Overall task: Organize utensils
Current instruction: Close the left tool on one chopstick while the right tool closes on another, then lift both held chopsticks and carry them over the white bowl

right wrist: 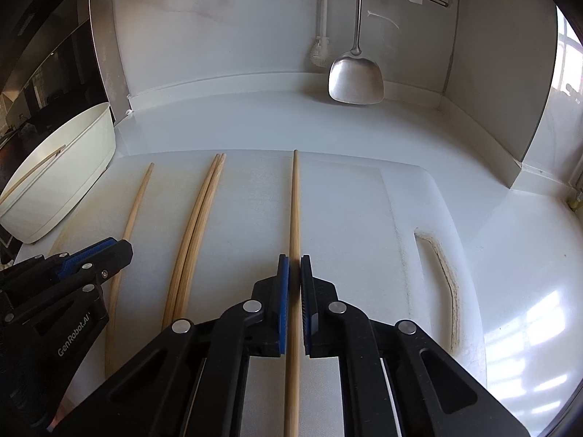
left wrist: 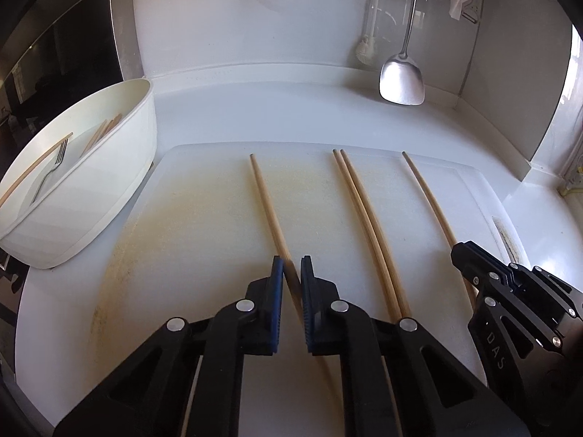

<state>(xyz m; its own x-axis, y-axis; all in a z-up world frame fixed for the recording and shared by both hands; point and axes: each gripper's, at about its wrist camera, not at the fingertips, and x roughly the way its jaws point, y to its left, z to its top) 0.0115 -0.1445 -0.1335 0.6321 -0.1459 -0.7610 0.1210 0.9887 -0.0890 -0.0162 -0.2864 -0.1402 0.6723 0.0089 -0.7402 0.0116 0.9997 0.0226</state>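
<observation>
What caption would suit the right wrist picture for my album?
Right tool closed on one chopstick on a white cutting board, three more chopsticks and the left tool alongside.

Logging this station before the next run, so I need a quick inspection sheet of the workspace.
Surface: white cutting board, yellow stains, on a white counter.
Job's things: four chopsticks on the board, middle pair touching; white tub holds a fork and more chopsticks.
Clutter: nothing seen.
Grippers: left gripper shut on the leftmost chopstick; right gripper shut on the rightmost chopstick.
Cables: nothing seen.
Surroundings: metal spatula and brush hang on the wall.
</observation>
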